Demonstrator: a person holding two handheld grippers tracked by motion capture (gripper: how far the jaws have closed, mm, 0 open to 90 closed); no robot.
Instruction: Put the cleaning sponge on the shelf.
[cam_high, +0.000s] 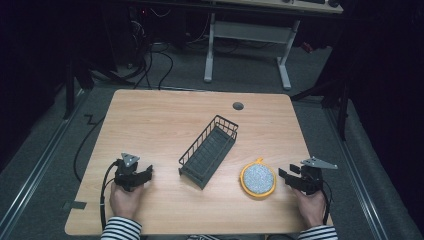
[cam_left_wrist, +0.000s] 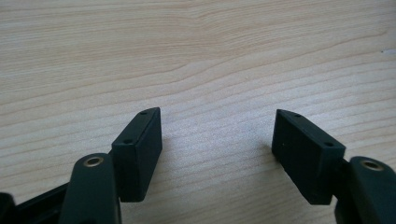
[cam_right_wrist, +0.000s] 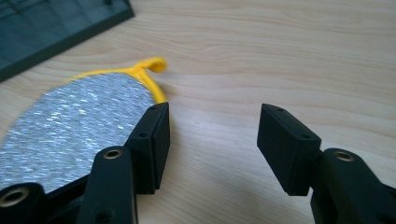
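Item under work: a round scouring pad with a silver-grey glittery face and a yellow rim and loop (cam_high: 258, 179), lying flat on the pale wooden table (cam_high: 165, 120), just right of the black wire basket with a solid tray bottom (cam_high: 209, 150) and apart from it. The right gripper (cam_high: 286, 178) sits just beside the pad's right edge; in the right gripper view (cam_right_wrist: 212, 144) its jaws stand spread with bare wood between them, one jaw at the pad's rim (cam_right_wrist: 70, 130), nothing pinched. The left gripper (cam_high: 148, 174) rests well to the left of the basket, jaws likewise spread over bare table (cam_left_wrist: 217, 149).

Judgement: the approach to the pad is in hand, the grasp not yet made. The next move calls for sliding the jaws across the rim or loop, then closing.

Limits: the basket is cut off at the right gripper view's corner; whether that jaw touches the rim cannot be told
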